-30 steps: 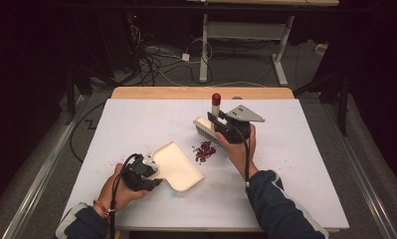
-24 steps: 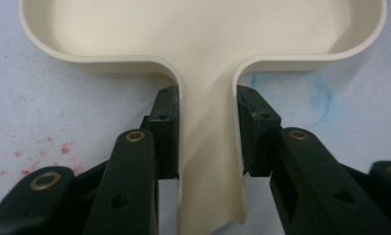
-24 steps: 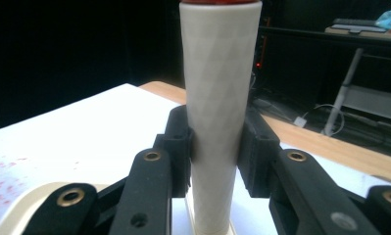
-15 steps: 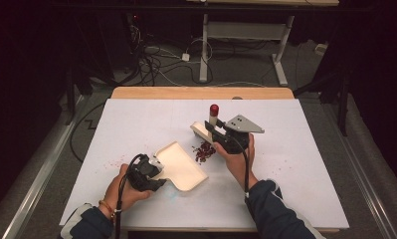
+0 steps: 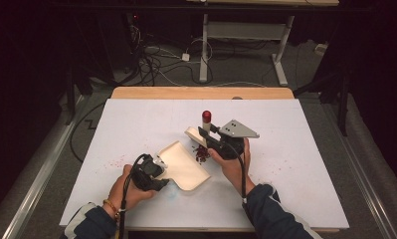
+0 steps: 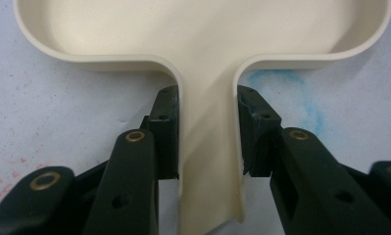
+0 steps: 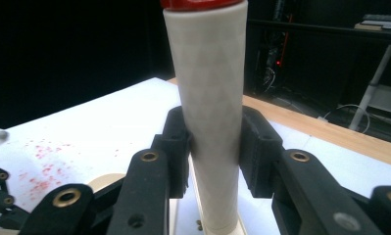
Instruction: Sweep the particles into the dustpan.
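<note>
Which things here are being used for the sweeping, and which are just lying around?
In use:
- cream dustpan, held by the left gripper
- brush with a red-tipped handle, held by the right gripper
- dark red crumbs

Just lying around:
- cables on the floor
- blue smudge on the table

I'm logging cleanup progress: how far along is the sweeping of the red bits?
Done: dustpan set beside the red pile, held by its handle in the left gripper. In hand: right gripper holds the brush at the pile. Left: the pile is still on the table; the pan looks empty.
</note>
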A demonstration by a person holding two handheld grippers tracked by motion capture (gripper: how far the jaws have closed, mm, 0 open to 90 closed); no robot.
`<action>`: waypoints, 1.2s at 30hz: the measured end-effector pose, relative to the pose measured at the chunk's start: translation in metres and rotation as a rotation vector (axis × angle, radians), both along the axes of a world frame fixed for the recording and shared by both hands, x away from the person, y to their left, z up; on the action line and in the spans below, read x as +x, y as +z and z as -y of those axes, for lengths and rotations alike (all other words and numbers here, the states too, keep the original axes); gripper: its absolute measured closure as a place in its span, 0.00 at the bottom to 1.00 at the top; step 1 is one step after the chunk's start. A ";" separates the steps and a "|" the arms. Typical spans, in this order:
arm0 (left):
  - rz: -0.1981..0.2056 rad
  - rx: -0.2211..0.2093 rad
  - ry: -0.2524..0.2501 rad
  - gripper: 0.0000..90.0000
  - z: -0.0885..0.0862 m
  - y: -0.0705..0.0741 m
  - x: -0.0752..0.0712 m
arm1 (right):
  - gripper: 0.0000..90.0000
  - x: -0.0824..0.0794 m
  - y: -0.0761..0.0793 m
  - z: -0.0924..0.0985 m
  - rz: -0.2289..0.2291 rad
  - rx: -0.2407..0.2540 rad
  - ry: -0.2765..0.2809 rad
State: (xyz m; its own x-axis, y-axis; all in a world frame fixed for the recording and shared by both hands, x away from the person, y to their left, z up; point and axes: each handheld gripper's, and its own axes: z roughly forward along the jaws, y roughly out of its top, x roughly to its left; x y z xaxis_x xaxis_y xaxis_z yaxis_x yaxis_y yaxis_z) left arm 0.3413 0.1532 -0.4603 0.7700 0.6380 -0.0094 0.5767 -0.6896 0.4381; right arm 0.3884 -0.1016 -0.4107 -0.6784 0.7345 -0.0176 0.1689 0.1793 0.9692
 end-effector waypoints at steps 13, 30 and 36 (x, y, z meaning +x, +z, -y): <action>-0.014 0.005 0.031 0.71 0.008 -0.001 0.000 | 0.76 -0.020 0.003 -0.016 -0.011 0.012 0.035; -0.012 0.001 0.045 0.71 0.012 -0.002 0.000 | 0.78 -0.044 0.007 -0.030 0.013 0.012 0.119; -0.005 -0.001 0.032 0.71 0.010 -0.002 0.000 | 0.78 -0.037 0.009 -0.021 0.026 0.035 0.122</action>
